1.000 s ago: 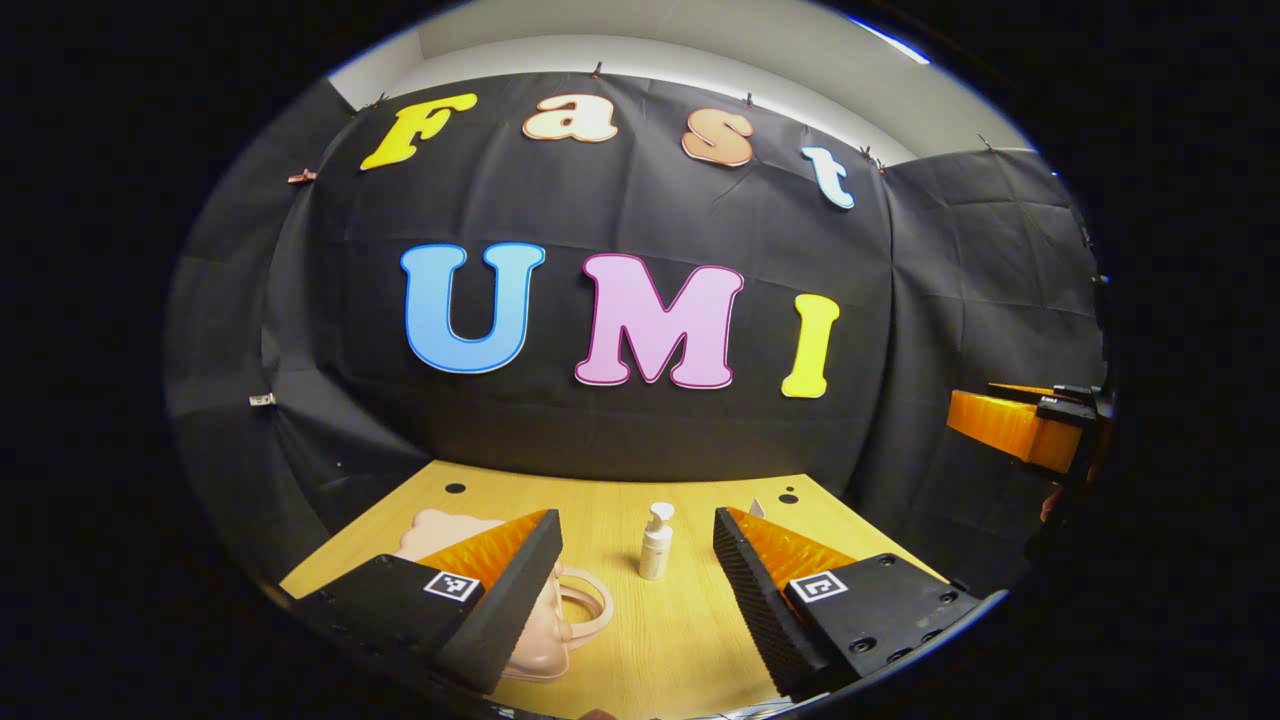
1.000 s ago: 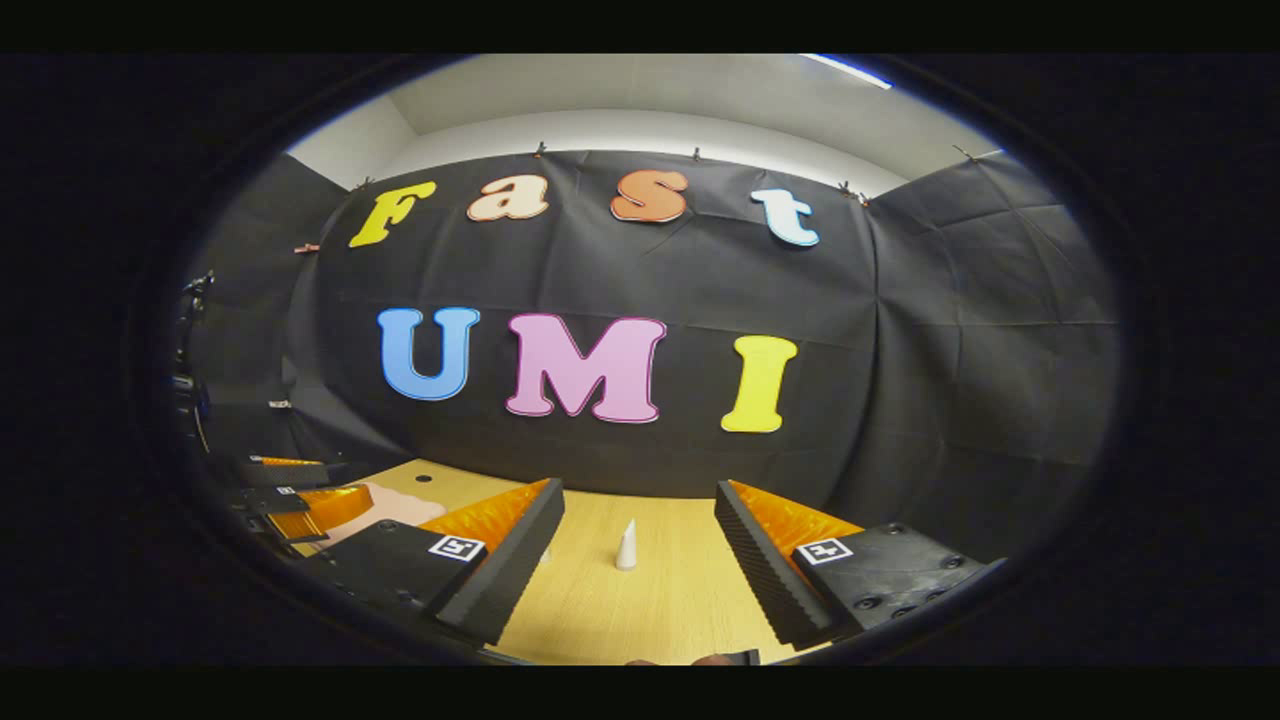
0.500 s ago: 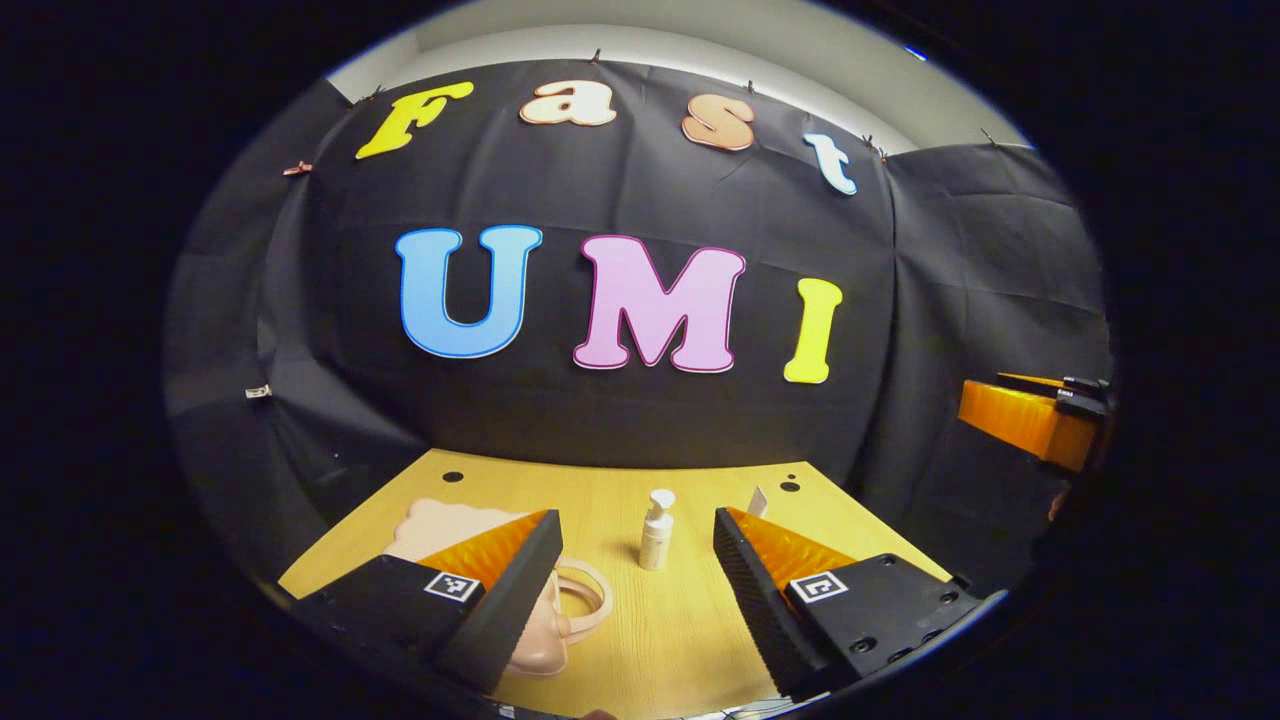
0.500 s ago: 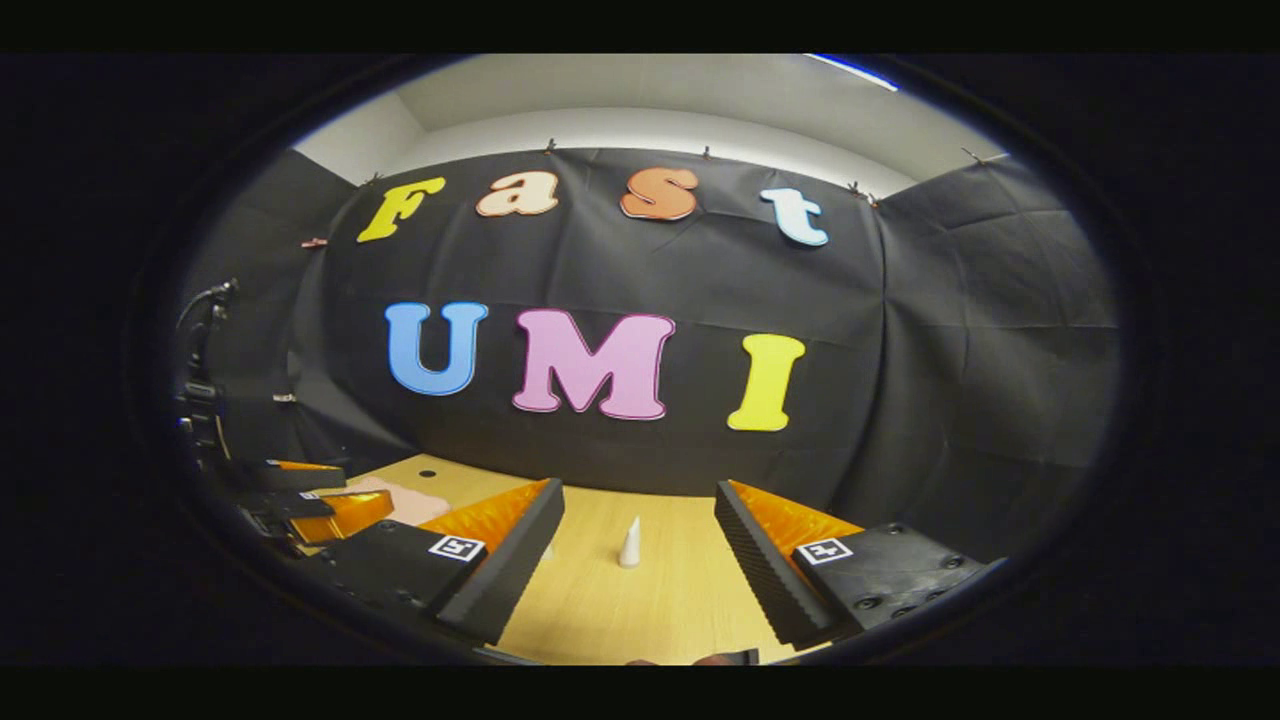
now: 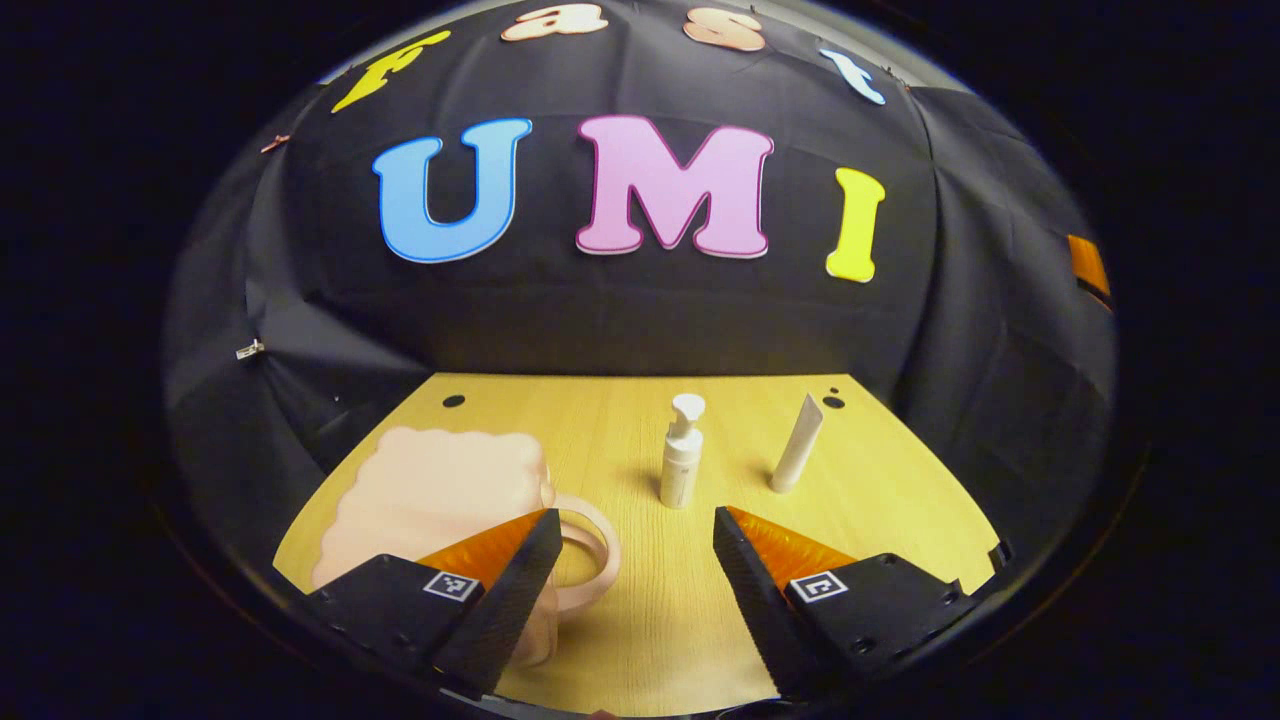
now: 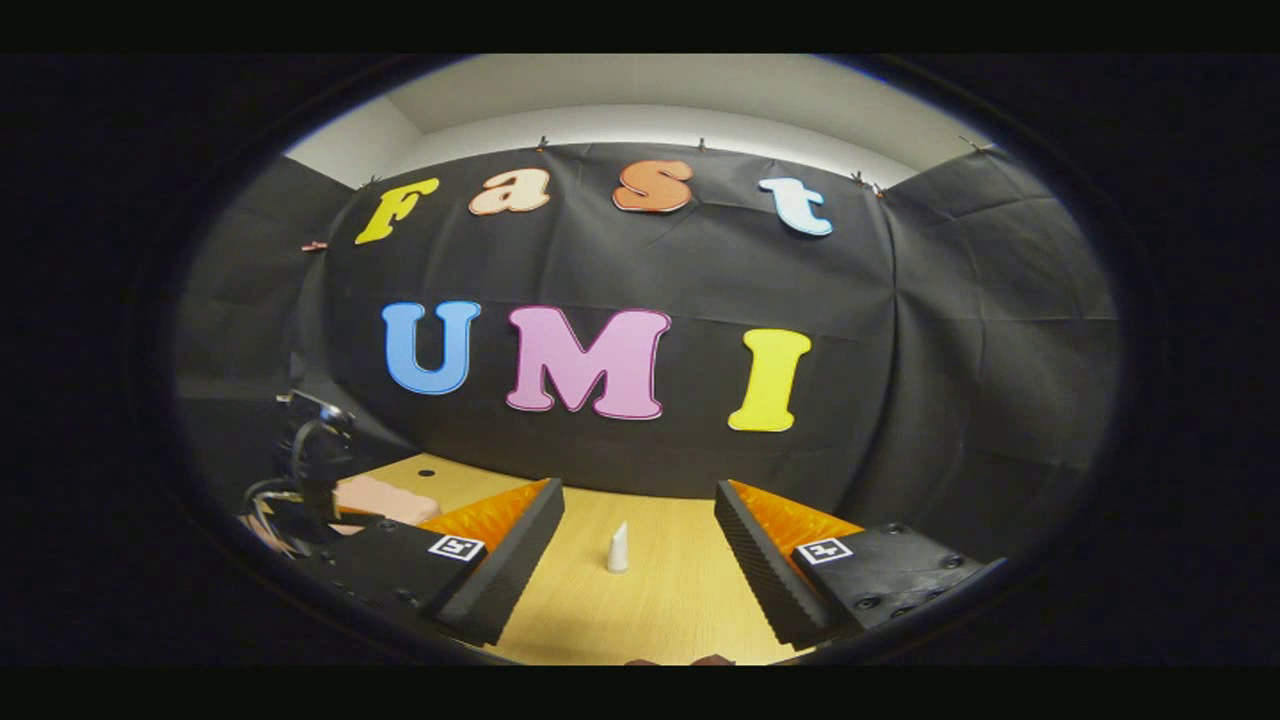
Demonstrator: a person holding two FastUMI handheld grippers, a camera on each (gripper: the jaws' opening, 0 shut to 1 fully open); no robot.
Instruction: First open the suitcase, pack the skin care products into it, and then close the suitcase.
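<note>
In the left gripper view the left gripper (image 5: 637, 560) hangs above the near edge of a pale wood-grain desk (image 5: 880, 500), its fingers (image 5: 510, 590) spread wide and released, holding nothing. Their inner faces are ribbed in fine ridges, and each finger's block carries a small square black-and-white marker.

The suitcase (image 5: 430, 495) lies flat and closed at the left of the desk, a small glossy peach-pink shell with a scalloped, cloud-like outline and a rounded loop handle (image 5: 590, 545) that reaches toward the desk's middle. The left finger overlaps its near corner in the picture; I cannot tell whether they touch.

A white pump bottle (image 5: 682, 452) stands upright near the desk's centre, cylindrical with a nozzle head. Just to its right, apart from it, a white squeeze tube (image 5: 797, 443) stands on its cap, tapering to a flat crimped end, leaning slightly. No writing is legible on either.

In the right gripper view the right gripper (image 6: 640, 565) is likewise open and empty, with the tube (image 6: 618, 548) standing between its fingers farther off, and the suitcase (image 6: 385, 497) at the left.
</note>
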